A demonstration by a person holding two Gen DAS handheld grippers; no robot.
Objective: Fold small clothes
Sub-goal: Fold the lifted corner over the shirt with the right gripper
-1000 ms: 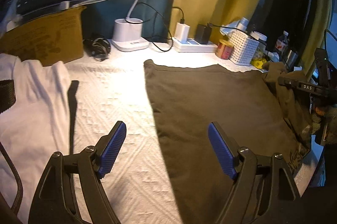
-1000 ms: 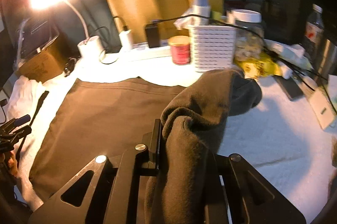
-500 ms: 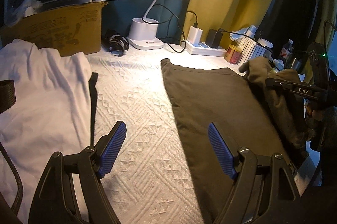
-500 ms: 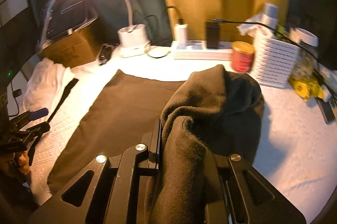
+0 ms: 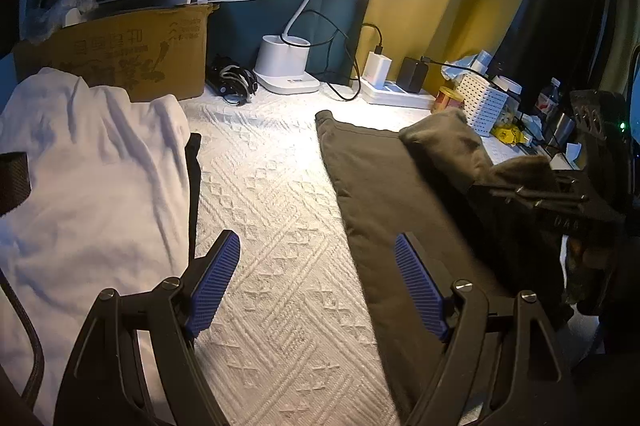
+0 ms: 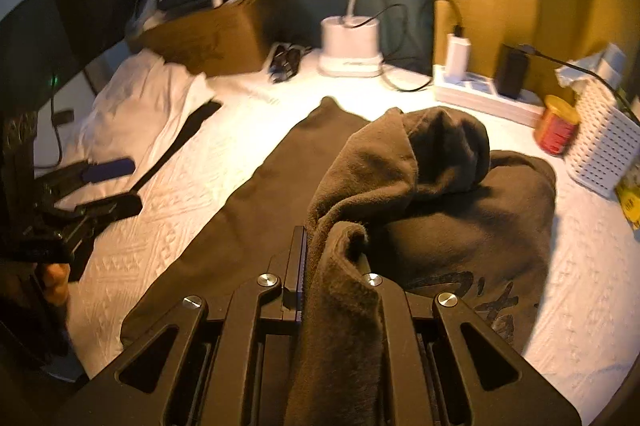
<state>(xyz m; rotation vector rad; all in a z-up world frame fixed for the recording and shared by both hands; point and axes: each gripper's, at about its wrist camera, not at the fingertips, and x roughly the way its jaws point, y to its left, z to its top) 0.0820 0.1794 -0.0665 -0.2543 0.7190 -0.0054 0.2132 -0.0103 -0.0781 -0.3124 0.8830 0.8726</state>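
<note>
- right gripper (image 6: 332, 246) clamped tight on a bunched edge of the brown garment (image 6: 256, 202), cloth rising between the jaws and draping back over the gripper body
- left gripper (image 5: 320, 286) jaws wide, nothing between them, hovering above the white textured cover (image 5: 280, 210) just left of the garment's near left edge
- brown garment lies mid-bed, left part flat, right side lifted and humped over its own middle; printed mark shows on the right part (image 6: 480, 302)
- step, as judged: first side fold, right side being carried over toward the left
- next: lay the held edge flat in line with the left edge, then release; left gripper could pin or smooth
- white garment (image 5: 88, 178) heaped far left, not yet folded
- cardboard box (image 5: 132, 54), lamp base (image 5: 284, 66) at far edge
</note>
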